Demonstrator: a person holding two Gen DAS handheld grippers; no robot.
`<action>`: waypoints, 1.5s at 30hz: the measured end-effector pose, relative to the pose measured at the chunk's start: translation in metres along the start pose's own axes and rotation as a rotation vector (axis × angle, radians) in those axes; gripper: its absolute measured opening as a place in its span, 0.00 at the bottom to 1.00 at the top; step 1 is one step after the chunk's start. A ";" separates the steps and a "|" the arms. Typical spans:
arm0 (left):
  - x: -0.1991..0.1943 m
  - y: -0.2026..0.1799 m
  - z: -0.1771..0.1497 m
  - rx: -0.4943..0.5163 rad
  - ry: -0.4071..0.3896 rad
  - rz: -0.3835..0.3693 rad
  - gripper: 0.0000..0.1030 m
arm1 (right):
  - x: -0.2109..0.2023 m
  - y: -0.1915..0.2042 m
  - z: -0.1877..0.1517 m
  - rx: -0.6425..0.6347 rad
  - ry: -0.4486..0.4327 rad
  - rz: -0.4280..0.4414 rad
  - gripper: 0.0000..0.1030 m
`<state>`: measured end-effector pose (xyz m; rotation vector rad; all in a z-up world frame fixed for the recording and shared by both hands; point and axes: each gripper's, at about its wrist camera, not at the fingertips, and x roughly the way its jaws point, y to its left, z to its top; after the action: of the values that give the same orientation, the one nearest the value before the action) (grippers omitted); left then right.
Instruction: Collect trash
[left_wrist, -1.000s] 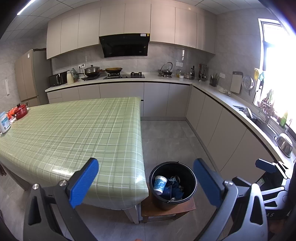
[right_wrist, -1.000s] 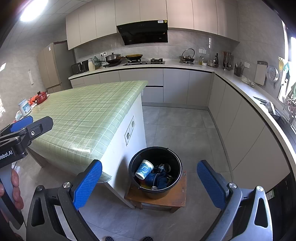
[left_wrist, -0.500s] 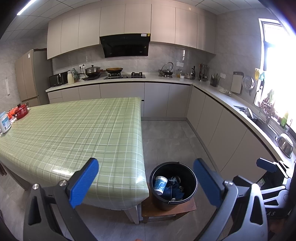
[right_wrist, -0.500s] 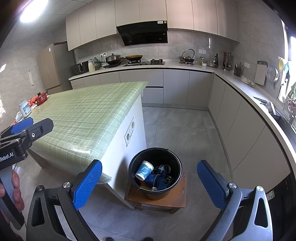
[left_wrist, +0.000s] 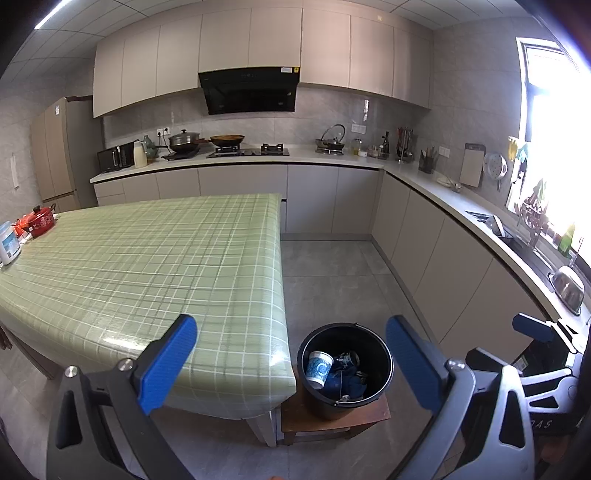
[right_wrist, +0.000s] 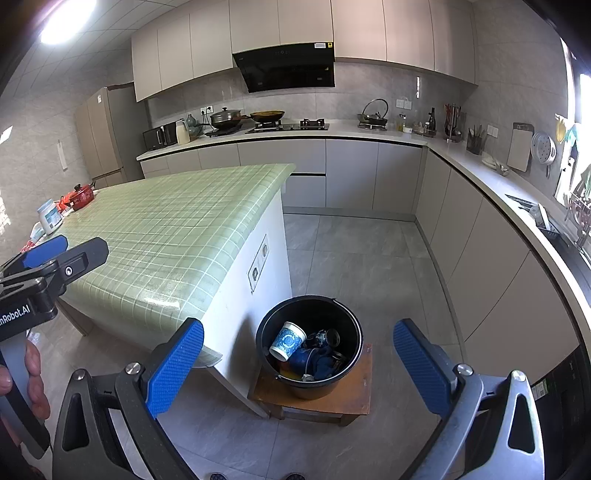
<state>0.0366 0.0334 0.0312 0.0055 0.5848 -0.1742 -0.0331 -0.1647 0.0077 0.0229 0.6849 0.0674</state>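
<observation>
While both tools hang spread and empty, the left tool (left_wrist: 290, 360) and right tool (right_wrist: 297, 363), we judge collection nearly finished: the paper cup (right_wrist: 288, 340) and other trash lie inside the black bucket (right_wrist: 351, 365) on the stool (right_wrist: 354, 400) beside the desk (left_wrist: 147, 266). Next we scan for leftovers.

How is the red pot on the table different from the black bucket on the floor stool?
The red pot is small and sits far back on the green checked table; the black bucket is bigger and stands low on a wooden stool beside the table. The red pot has its lid on; the black bucket is open, with a paper cup and other trash inside. Both stand upright, and neither tool touches them.
</observation>
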 end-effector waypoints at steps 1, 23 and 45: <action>0.000 0.000 0.000 0.001 0.000 -0.001 1.00 | 0.000 0.000 0.000 0.000 0.001 0.000 1.00; 0.002 -0.007 0.001 0.005 -0.001 0.000 1.00 | -0.002 -0.003 0.008 -0.007 -0.014 0.002 1.00; 0.006 -0.021 -0.002 0.062 -0.008 -0.025 1.00 | -0.005 -0.012 0.011 0.000 -0.026 0.007 1.00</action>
<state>0.0370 0.0115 0.0274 0.0574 0.5717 -0.2160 -0.0288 -0.1770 0.0188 0.0259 0.6592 0.0739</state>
